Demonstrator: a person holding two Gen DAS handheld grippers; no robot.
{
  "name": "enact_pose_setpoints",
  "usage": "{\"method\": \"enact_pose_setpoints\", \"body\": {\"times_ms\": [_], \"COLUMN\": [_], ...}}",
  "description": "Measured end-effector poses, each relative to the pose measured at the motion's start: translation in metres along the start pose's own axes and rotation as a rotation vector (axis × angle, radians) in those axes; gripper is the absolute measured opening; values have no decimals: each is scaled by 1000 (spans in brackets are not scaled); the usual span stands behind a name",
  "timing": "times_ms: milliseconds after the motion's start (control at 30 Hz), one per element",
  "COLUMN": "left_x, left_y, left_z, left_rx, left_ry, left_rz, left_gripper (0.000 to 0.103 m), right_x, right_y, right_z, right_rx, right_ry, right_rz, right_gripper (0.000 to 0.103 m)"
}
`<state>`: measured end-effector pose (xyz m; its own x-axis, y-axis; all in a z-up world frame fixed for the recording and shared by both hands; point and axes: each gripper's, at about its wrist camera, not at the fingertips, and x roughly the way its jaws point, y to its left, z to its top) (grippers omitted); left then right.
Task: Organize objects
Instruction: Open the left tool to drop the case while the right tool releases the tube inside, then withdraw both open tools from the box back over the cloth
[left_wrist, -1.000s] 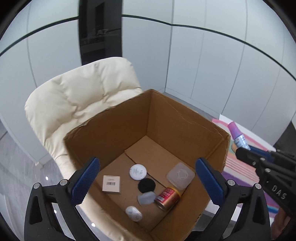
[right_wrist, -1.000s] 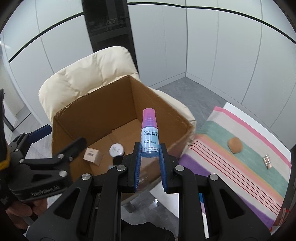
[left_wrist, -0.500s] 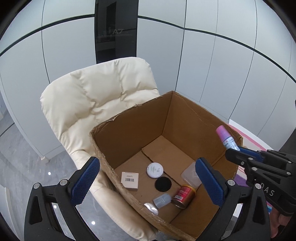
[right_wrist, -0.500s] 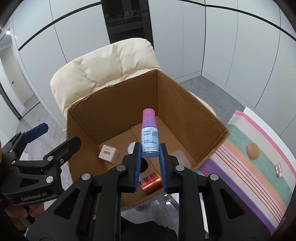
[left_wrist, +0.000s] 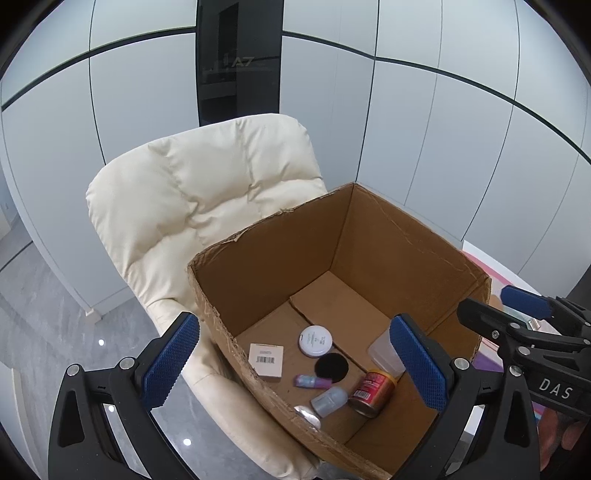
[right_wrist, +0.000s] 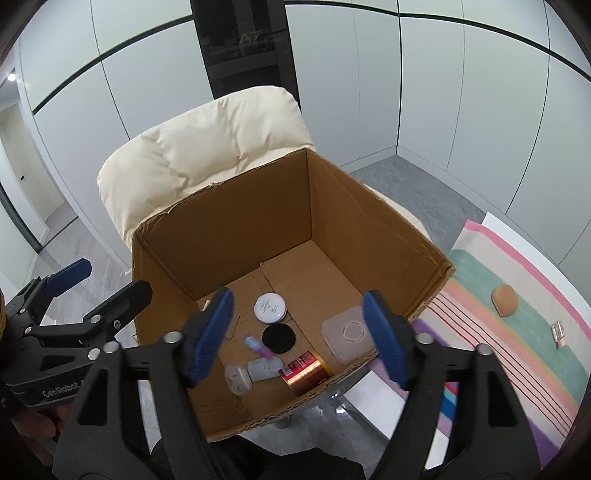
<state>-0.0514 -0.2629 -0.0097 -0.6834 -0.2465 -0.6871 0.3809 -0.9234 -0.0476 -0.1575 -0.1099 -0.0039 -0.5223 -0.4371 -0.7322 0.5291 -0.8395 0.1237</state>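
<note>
R gripper (right_wrist: 299, 332) jaws just opened, nothing between – spray bottle (right_wrist: 260, 347) in box (right_wrist: 369, 229), part-hidden; L gripper (left_wrist: 295, 362) apart, empty.

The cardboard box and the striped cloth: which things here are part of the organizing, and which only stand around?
Part of the job:
- cardboard box
- pink-capped bottle now lying inside it
- brown lump and small metal piece on the striped cloth
- right gripper, jaws just opened, empty

Just around:
- cream chair
- wall panels
</note>
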Motion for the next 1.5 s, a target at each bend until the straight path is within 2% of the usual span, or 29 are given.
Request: {"method": "enact_pose_setpoints", "body": {"times_ms": [67,133,200,900,1500], "left_x": [0,0,1,4,6], "left_y": [-1,-2,-4,-55,-124], "left_z": [1,2,3,12,10], "left_rx": [1,1,2,41,130], "left_ry": [-2,-4,-5,-10,-11], "left_rz": [0,-5,-9,-74,-156], "left_gripper": [103,103,103,103,103], "right_x": [-2,-5,-8,-33,-62], "right_y": [-3,-9,-13,-61,-122], "right_z": [1,1,1,-12,-28], "right_rx": [3,14,30,55,132], "right_ry": [-5,-15,-29,-38,-45], "right_rz": [-18,-29,-30,-125,-200], "right_gripper": [86,98,103,103,103]}}
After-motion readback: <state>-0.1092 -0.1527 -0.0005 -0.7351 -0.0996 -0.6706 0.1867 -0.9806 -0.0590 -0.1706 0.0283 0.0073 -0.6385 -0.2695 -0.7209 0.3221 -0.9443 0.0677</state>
